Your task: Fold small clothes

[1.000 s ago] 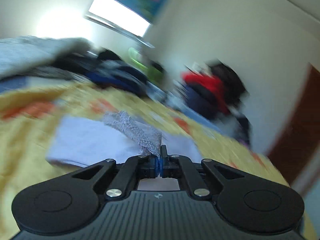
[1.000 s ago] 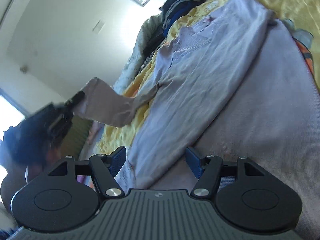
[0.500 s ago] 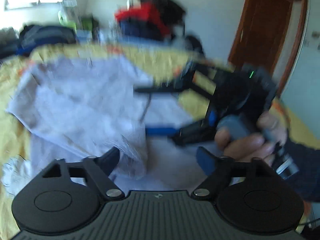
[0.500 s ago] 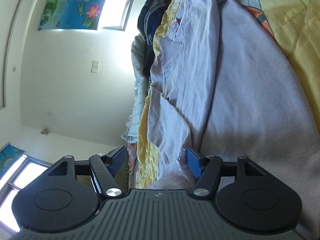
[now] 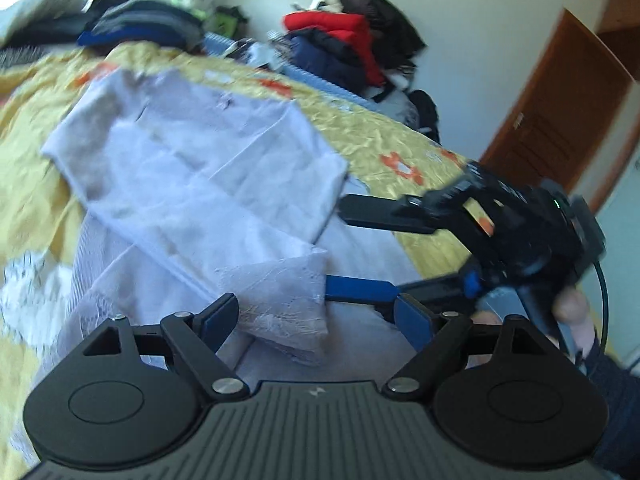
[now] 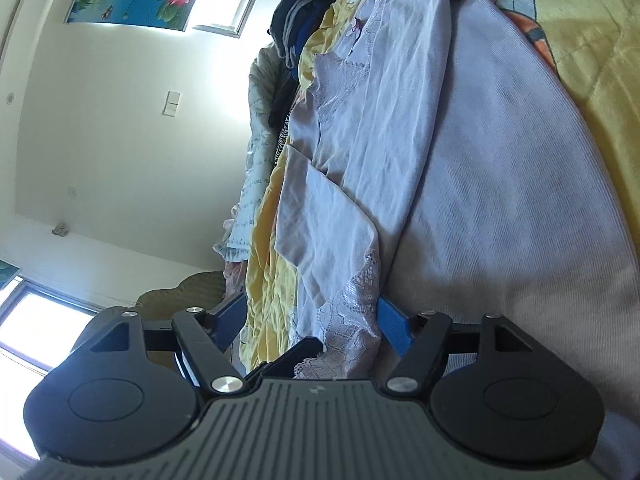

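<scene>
A pale lilac garment (image 5: 192,168) with a lace hem (image 5: 280,300) lies partly folded on a larger lilac ribbed cloth (image 5: 360,344) on the yellow bedspread (image 5: 384,140). My left gripper (image 5: 316,320) is open just above the lace corner, holding nothing. My right gripper (image 5: 332,240) shows in the left wrist view, open, its fingers lying flat at the garment's right edge. In the right wrist view the right gripper (image 6: 316,320) is open with the lace hem (image 6: 352,320) lying between its fingers, and the garment (image 6: 360,160) stretches away ahead.
A pile of dark clothes (image 5: 136,24) lies at the bed's far left and a red and navy heap (image 5: 340,36) at the far side. A brown door (image 5: 560,112) stands at right. Ribbed cloth (image 6: 500,200) and yellow bedspread (image 6: 580,32) fill the right wrist view.
My left gripper held the lace corner shut one second ago, carried it over the garment, and has opened and let it drop. The right gripper stayed open at the garment's edge.
</scene>
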Available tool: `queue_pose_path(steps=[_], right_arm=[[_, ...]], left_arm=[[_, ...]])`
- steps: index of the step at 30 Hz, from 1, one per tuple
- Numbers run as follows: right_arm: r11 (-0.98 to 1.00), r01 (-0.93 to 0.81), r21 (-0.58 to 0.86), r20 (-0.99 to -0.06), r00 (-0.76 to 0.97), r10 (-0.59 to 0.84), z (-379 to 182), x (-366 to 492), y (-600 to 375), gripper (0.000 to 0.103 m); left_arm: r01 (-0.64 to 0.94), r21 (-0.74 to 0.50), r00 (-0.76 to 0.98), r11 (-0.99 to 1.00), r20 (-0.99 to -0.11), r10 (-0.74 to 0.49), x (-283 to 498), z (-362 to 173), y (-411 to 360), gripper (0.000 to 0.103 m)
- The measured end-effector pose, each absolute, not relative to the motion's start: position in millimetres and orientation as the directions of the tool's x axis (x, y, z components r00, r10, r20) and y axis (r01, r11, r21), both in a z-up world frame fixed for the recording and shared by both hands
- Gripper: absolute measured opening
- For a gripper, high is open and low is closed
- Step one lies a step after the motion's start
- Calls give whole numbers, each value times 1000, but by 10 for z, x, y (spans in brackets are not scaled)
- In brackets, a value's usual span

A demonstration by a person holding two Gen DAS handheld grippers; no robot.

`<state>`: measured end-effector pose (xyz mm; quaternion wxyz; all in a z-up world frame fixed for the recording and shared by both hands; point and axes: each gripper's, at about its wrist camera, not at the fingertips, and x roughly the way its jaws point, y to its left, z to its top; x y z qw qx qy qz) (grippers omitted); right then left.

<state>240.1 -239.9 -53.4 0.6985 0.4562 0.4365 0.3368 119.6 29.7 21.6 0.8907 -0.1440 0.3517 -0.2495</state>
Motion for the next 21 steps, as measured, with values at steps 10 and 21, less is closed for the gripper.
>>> queue_pose_path(steps=[10, 21], right_arm=[[276, -36, 960, -237, 417, 878, -623, 2373, -2528, 75], [243, -9, 970, -218, 414, 884, -624, 2354, -2584, 76]], left_arm=[[396, -621, 510, 677, -464, -724, 1277, 114, 349, 86], [458, -589, 466, 666, -479, -744, 1186, 140, 377, 86]])
